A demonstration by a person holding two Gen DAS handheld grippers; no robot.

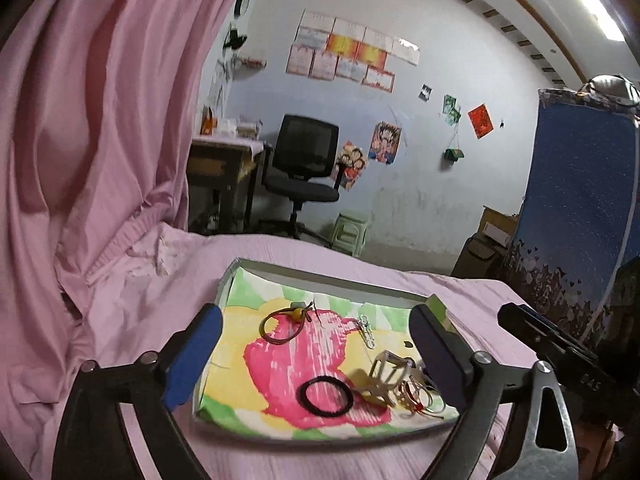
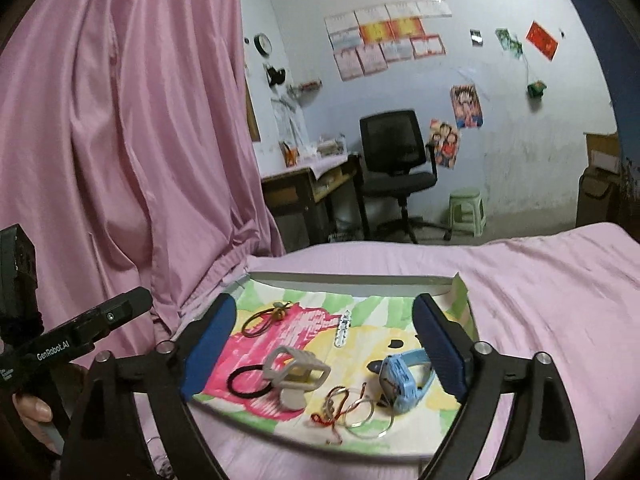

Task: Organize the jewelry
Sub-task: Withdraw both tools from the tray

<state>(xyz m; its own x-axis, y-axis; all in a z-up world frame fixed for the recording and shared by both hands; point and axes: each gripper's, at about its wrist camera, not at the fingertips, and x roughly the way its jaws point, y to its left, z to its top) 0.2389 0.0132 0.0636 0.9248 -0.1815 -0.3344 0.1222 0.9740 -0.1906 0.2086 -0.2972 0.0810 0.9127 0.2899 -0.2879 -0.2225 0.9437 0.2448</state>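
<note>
A shallow tray with a pink, yellow and green lining lies on the pink bed. In it are a brown hair tie with a bead, a black hair tie, a beige claw clip, a small silver clip, thin rings with red thread and a blue watch. My left gripper hangs open above the tray, holding nothing. My right gripper is open too, over the same tray.
A pink curtain hangs on the left beside the bed. Pink bedsheet spreads to the right of the tray. Beyond the bed stand a desk, a black office chair and a green stool. A blue fabric wardrobe stands right.
</note>
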